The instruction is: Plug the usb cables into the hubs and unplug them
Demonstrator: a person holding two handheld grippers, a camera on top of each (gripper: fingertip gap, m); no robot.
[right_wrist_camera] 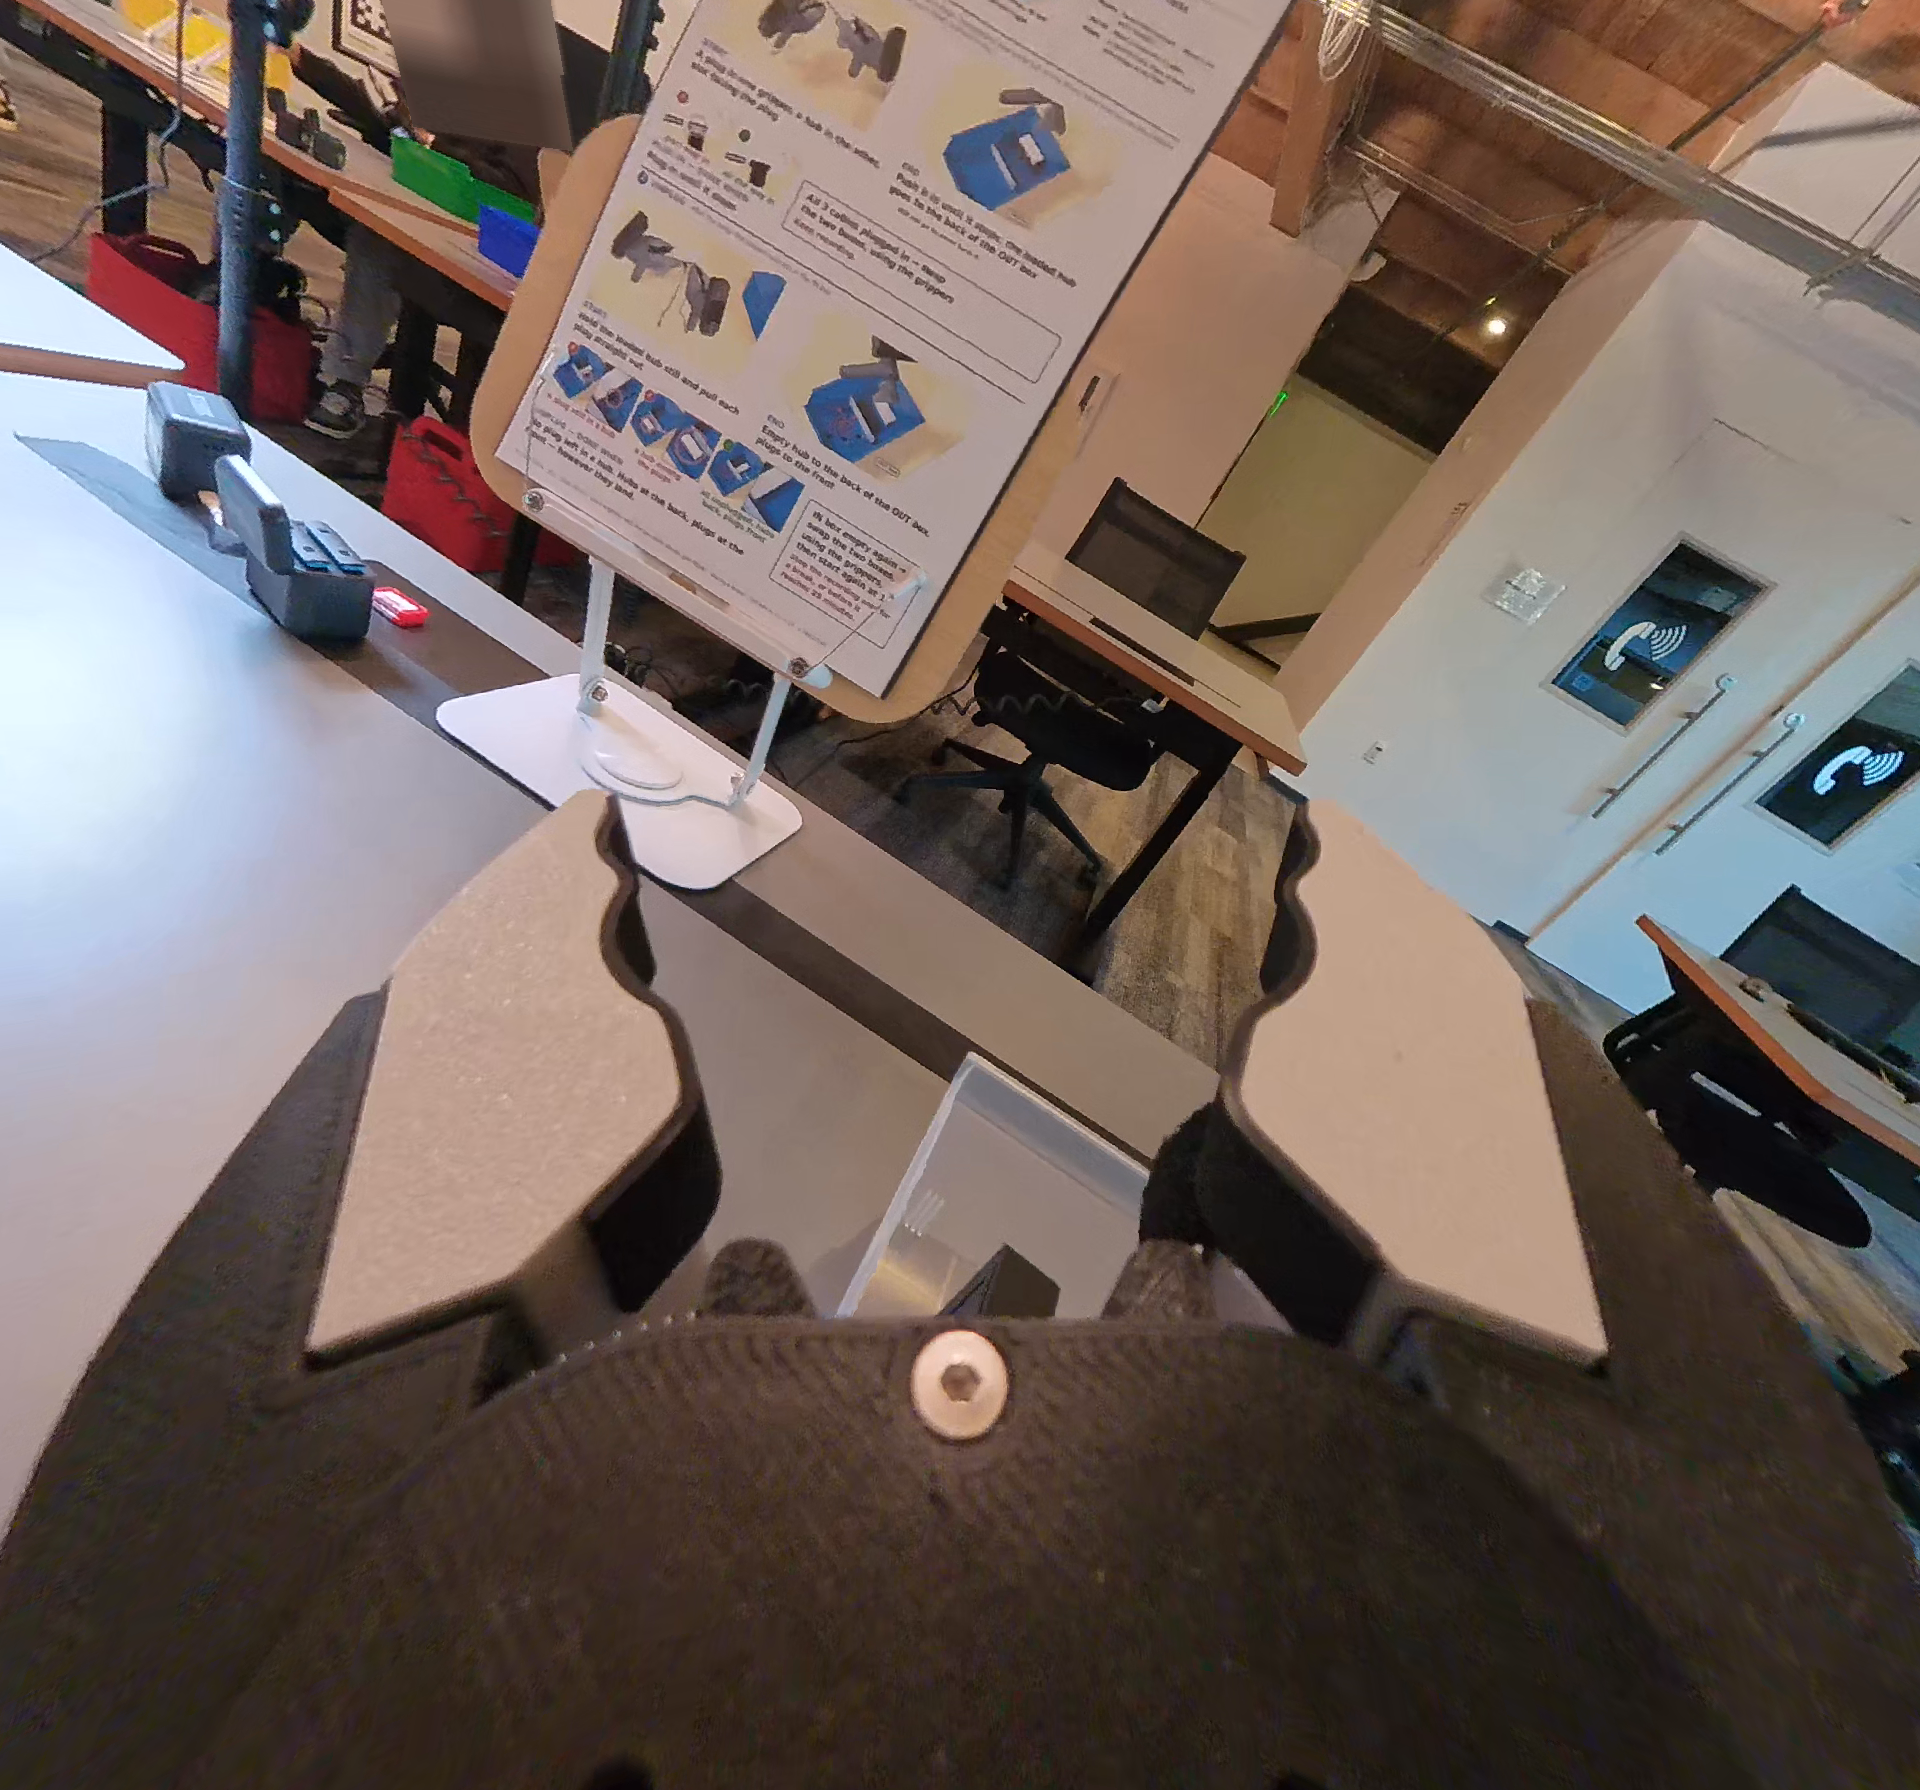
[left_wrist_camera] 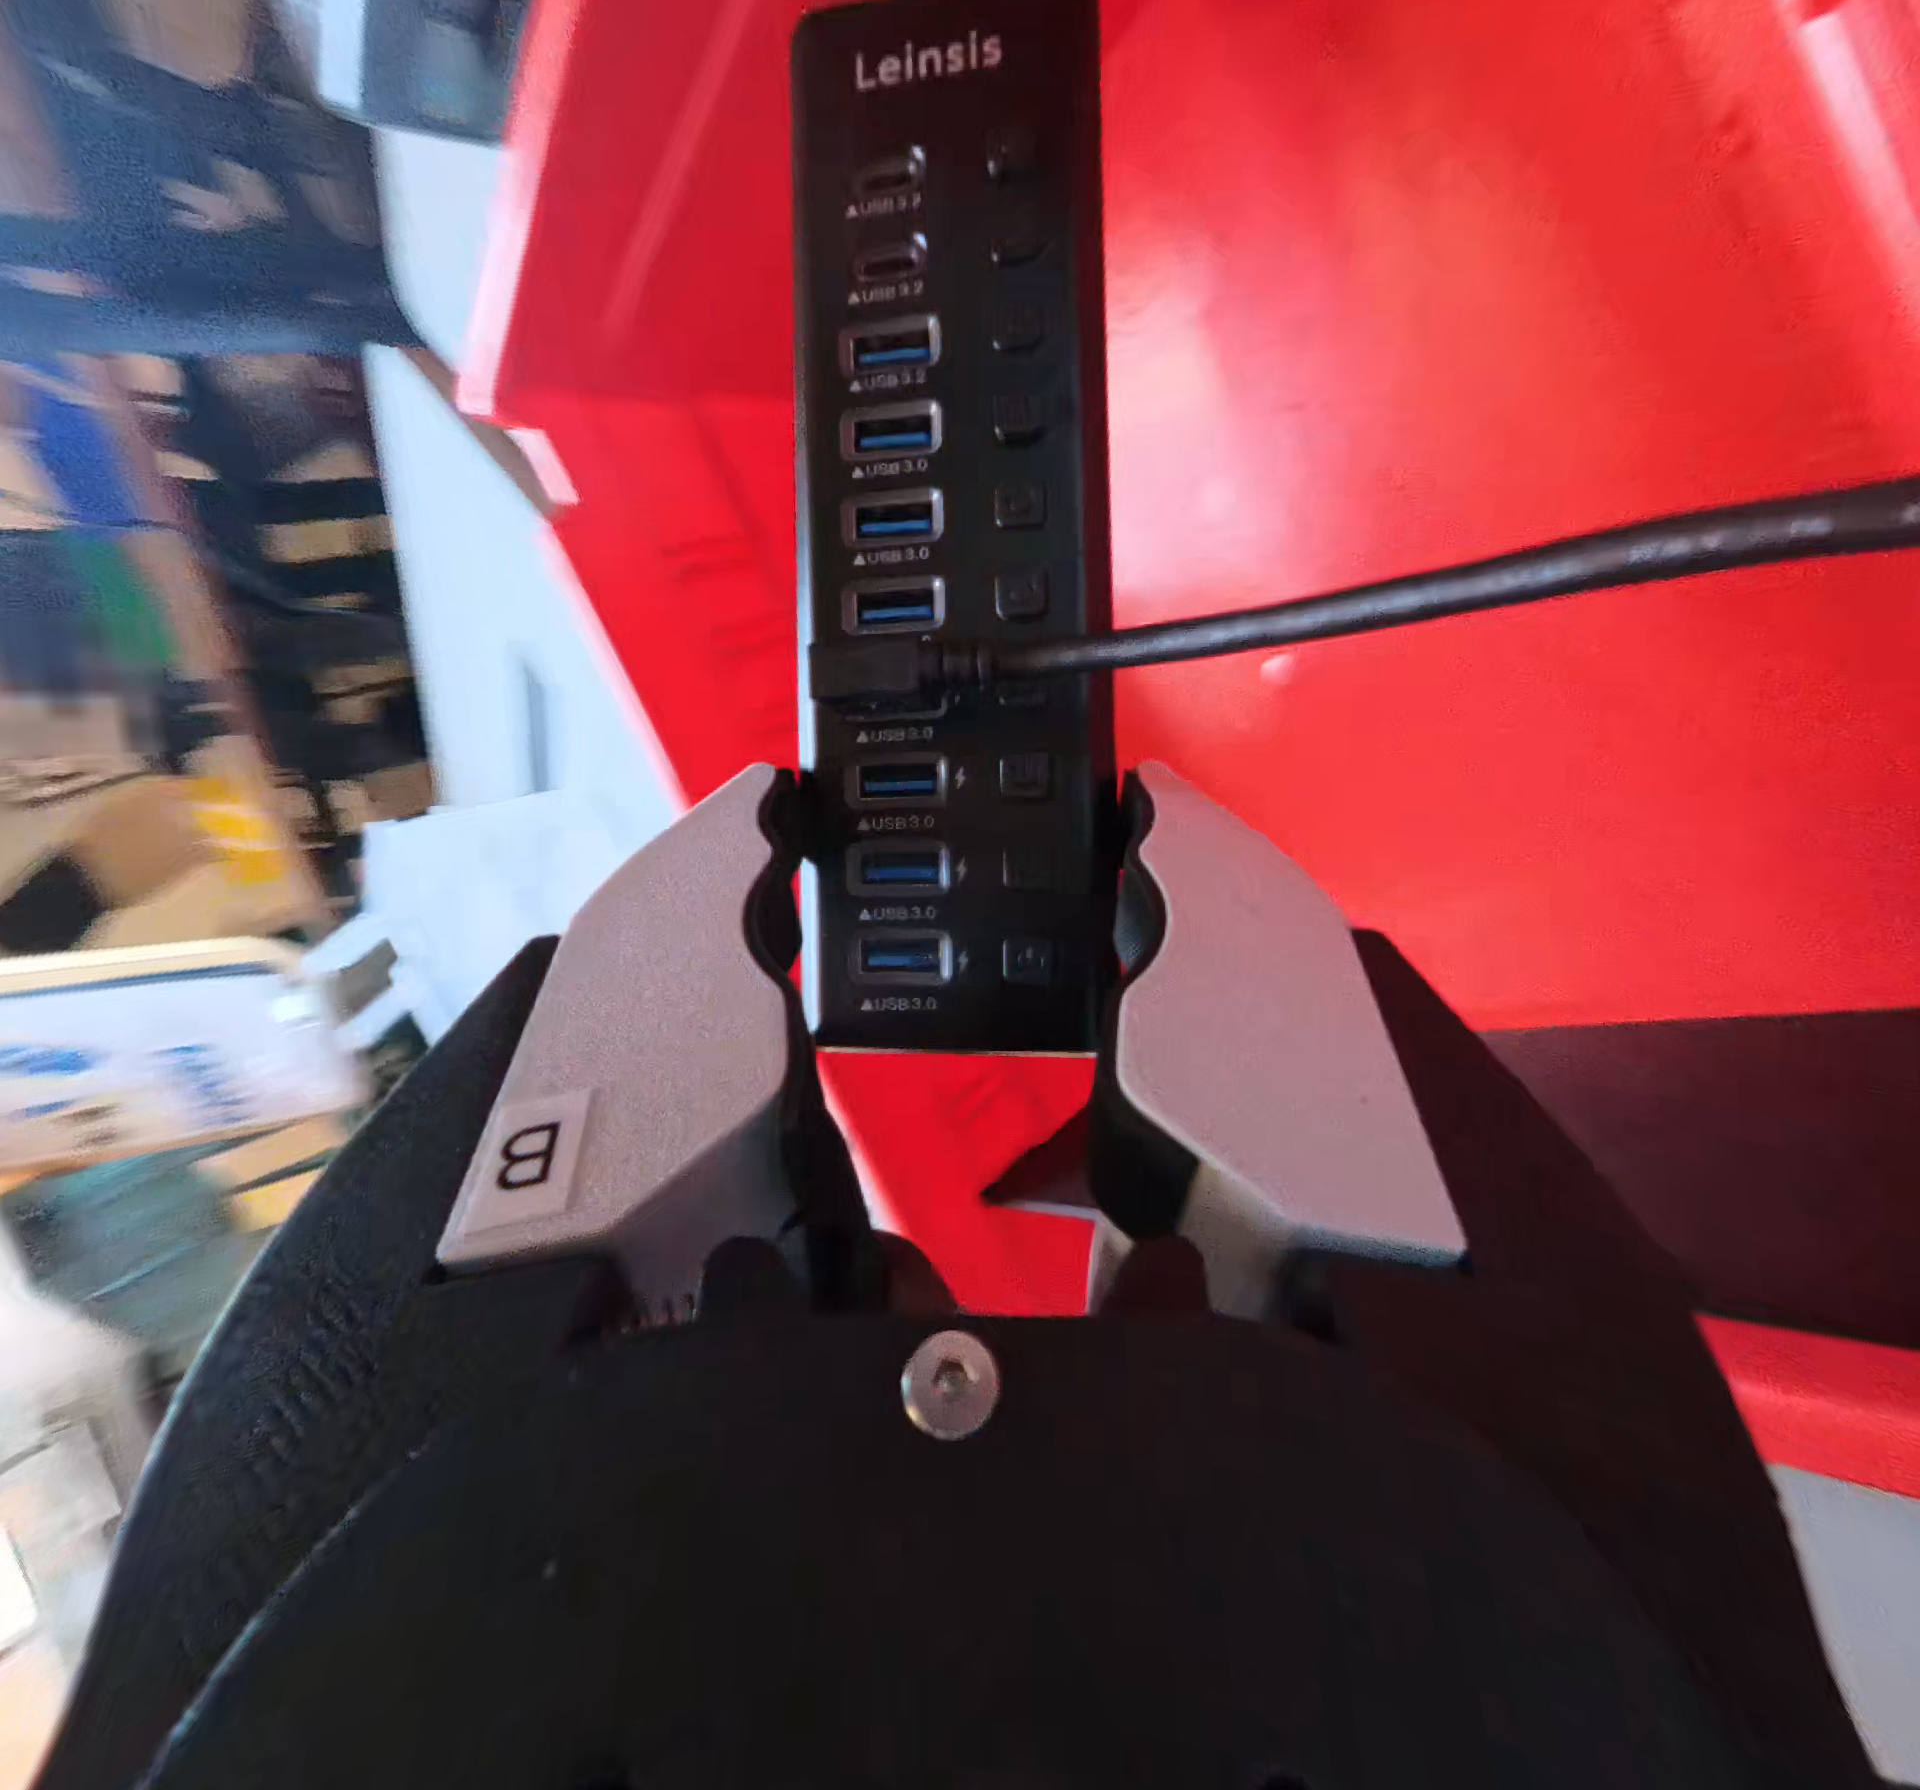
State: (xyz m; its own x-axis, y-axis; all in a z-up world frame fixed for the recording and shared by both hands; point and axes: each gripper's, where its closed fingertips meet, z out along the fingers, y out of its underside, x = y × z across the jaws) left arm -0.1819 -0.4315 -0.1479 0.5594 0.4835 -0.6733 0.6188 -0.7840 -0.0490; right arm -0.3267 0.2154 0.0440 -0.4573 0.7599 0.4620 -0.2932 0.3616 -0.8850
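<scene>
In the left wrist view my left gripper is shut on the lower end of a long black USB hub, which points away from the camera over a red bin. The hub shows a column of blue ports with buttons beside them. A black USB plug sits in one middle port, and its black cable runs off to the right. In the right wrist view my right gripper is open and empty above a grey table. No hub or cable shows in that view.
An instruction sheet on a white stand stands at the table's far edge. Dark grey cases and a small red item lie at the left. A silvery box sits under the right gripper. Desks and office chairs fill the room behind. There is about 70 cm between the tips of the two grippers.
</scene>
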